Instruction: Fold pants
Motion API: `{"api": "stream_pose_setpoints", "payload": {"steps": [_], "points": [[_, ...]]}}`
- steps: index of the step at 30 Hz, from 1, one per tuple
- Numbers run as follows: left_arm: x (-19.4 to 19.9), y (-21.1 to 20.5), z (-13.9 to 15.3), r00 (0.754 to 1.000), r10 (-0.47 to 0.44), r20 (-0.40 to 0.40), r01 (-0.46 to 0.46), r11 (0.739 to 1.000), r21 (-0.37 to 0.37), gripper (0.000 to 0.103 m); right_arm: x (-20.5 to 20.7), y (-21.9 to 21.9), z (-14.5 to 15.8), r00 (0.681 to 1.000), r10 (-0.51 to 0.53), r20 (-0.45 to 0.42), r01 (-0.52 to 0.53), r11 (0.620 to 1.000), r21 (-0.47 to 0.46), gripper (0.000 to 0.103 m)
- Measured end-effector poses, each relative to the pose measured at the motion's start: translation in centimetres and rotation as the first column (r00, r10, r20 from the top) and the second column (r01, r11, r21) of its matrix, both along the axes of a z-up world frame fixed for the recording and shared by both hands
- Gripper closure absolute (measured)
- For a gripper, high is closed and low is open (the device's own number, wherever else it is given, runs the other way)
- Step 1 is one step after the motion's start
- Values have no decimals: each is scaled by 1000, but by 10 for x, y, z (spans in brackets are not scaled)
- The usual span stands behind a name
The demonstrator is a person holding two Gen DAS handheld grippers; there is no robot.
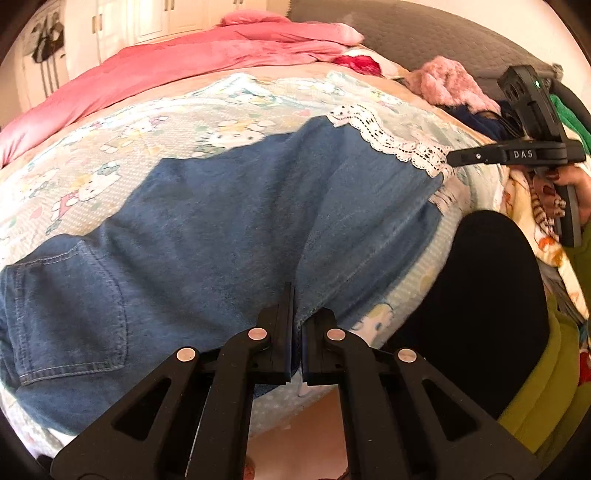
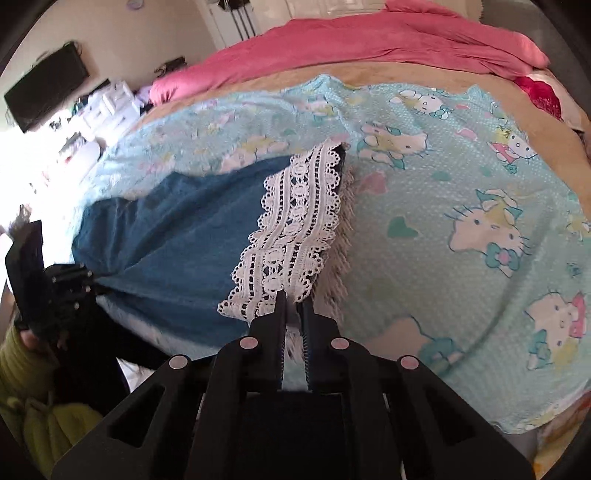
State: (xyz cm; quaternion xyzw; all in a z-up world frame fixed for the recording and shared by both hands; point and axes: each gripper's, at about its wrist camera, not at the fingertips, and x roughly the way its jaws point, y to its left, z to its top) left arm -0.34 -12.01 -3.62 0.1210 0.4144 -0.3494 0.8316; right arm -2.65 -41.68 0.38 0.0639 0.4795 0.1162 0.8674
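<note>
**Reader:** Where are the pants?

**Describer:** A pair of blue denim pants (image 1: 229, 221) lies spread flat on a pale blue sheet printed with cartoon cats (image 2: 461, 206), on a bed. A back pocket (image 1: 70, 306) faces up at the waist end. The leg ends carry a white lace hem (image 2: 291, 232).

**Reader:** And the grippers?

**Describer:** The left gripper (image 1: 294, 295) has its jaws drawn together, pinching a ridge of denim near the middle of the pants' near edge. The right gripper (image 2: 293, 299) is closed almost completely on the near corner of the lace hem, with lace caught between its fingers.

**Reader:** Anything else around?

**Describer:** A pink blanket (image 1: 192, 62) is bunched along the bed's far side. A fluffy pink garment (image 1: 450, 85) lies near the grey headboard (image 1: 424, 33). A person's olive-green sleeve (image 2: 22, 369) shows at the edge.
</note>
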Motion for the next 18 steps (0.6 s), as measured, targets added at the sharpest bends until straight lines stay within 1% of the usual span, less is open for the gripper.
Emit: {"api": "stream_pose_setpoints", "payload": {"steps": [3, 6, 8, 10, 11, 12, 14, 15, 16, 18], "points": [[-8, -7, -8, 999, -33, 11, 33, 999, 44, 102, -5, 4, -15, 999, 16, -50, -20, 997, -77, 95], [-6, -8, -17, 1000, -26, -14, 27, 998, 55, 101, -5, 5, -29, 997, 6, -82, -13, 996, -85, 91], [-6, -8, -17, 999, -34, -15, 35, 998, 52, 100, -7, 4, -29, 996, -11, -85, 1, 994, -113, 78], [-8, -6, -13, 999, -37, -9, 37, 999, 38, 98, -12, 2, -16, 998, -36, -44, 29, 987, -156, 76], [-7, -3, -12, 999, -36, -18, 37, 999, 24, 92, -15, 1, -7, 999, -51, -11, 49, 985, -168, 75], [-8, -2, -11, 999, -33, -23, 34, 999, 15, 82, -18, 2, 5, 998, -56, 40, 62, 986, -155, 74], [-11, 2, -9, 999, -31, -29, 31, 999, 8, 71, -19, 13, 18, 995, -13, 98, 23, 994, -109, 68], [-12, 4, -6, 999, -32, -27, 33, 999, 3, 70, -17, 27, 21, 993, 41, 114, -29, 995, -97, 66], [-14, 6, -2, 999, -30, -25, 30, 1000, -8, 70, -14, 37, 19, 991, 78, 113, -66, 993, -100, 60], [-16, 16, 12, 1000, -15, -7, 15, 999, -37, 65, -4, 55, 8, 988, 132, 84, -122, 986, -112, 58]]}}
